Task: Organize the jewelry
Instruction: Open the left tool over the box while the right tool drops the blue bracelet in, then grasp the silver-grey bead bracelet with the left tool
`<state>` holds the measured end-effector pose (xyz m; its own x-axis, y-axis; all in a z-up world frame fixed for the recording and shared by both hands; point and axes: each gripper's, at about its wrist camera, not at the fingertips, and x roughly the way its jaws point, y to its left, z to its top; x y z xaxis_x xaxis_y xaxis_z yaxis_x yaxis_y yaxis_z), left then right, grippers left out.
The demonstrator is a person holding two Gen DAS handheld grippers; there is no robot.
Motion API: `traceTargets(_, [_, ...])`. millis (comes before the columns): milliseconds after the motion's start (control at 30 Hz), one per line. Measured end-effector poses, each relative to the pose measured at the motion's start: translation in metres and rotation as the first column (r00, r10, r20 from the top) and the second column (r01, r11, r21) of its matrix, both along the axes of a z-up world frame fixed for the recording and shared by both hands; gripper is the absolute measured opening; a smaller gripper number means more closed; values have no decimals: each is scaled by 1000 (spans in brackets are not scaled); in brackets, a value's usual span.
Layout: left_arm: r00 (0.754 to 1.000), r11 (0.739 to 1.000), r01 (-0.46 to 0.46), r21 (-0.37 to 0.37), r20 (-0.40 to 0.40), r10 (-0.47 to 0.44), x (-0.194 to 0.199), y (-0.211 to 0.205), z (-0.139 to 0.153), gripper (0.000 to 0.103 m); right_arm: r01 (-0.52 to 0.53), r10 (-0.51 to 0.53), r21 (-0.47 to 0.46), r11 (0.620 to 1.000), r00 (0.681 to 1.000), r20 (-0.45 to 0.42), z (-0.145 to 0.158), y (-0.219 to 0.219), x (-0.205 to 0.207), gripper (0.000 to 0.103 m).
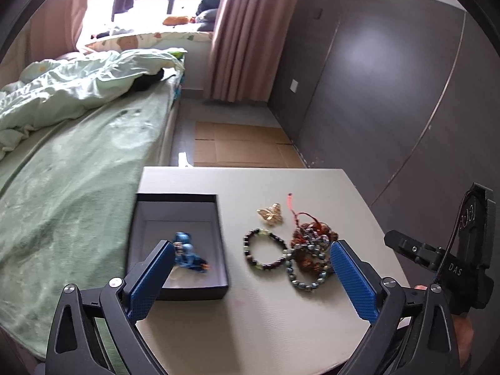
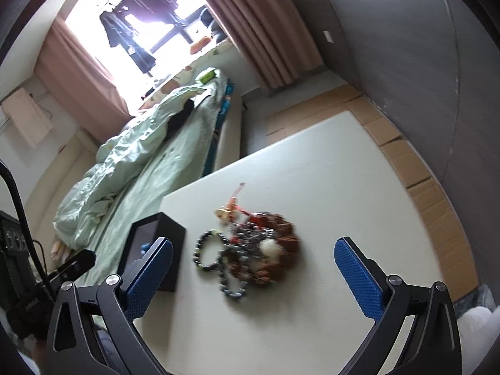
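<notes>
Left claw wide open, nothing between the blue cross-hatched pads, hovering over the near edge of the table. Right claw equally wide, empty, textured blue pads clear of everything.

Table: matte off-white, smooth, rounded corner. On it, left wrist view:
- Black box, rectangular, rigid, lid off, grey lining, at 9 o'clock of the jewelry group. Inside lies a blue glossy piece, lumpy, blurred; its type is unclear.
- Gold butterfly brooch, metallic, at 12 o'clock of the group, apart from the beads.
- Dark bead bracelet, round beads in a ring with a few green ones, lying flat, just right of the box.
- Grey-blue bead bracelet, a ring of round beads touching the dark one at its 4 o'clock.
- Tangled pile of brown knobbly beads, small metallic beads and a red cord, overlapping the grey-blue ring at its 12 o'clock.

Right wrist view is motion-blurred: same pile, with a white fuzzy ball on it.

Bed with a green textured sheet at 9 o'clock of the table; flattened cardboard on the floor at 12.
</notes>
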<state>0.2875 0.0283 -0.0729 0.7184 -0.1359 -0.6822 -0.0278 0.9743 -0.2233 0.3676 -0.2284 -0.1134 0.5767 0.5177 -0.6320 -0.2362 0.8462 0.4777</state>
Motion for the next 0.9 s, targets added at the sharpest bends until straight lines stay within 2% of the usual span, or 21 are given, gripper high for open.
traceTargets(333, [995, 997, 76, 17, -66, -75, 24, -41, -17, 100, 24, -23, 19, 1000, 999, -47, -11, -37, 1, 103])
traceTargets(433, [992, 996, 88, -5, -88, -88, 31, -46, -25, 97, 28, -26, 39, 999, 998, -65, -15, -43, 2, 103])
traceTargets(500, [990, 995, 102, -24, -99, -104, 34, -50, -30, 86, 39, -33, 69, 997, 996, -86, -20, -50, 5, 103])
traceTargets(600, [983, 990, 136, -32, -123, -139, 39, -61, -39, 75, 67, -58, 84, 994, 993, -106, -25, -59, 7, 98])
traceTargets(633, [979, 988, 152, -36, -132, -155, 40, -65, -44, 74, 74, -64, 89, 993, 992, -111, -26, -60, 7, 96])
traceTargets(700, [971, 982, 181, -44, -151, -186, 40, -74, -53, 71, 80, -67, 103, 991, 989, -128, -29, -63, 10, 84])
traceTargets(900, [951, 972, 228, -52, -203, -233, 41, -92, -78, 55, 57, -44, 93, 994, 990, -135, -30, -57, 10, 78])
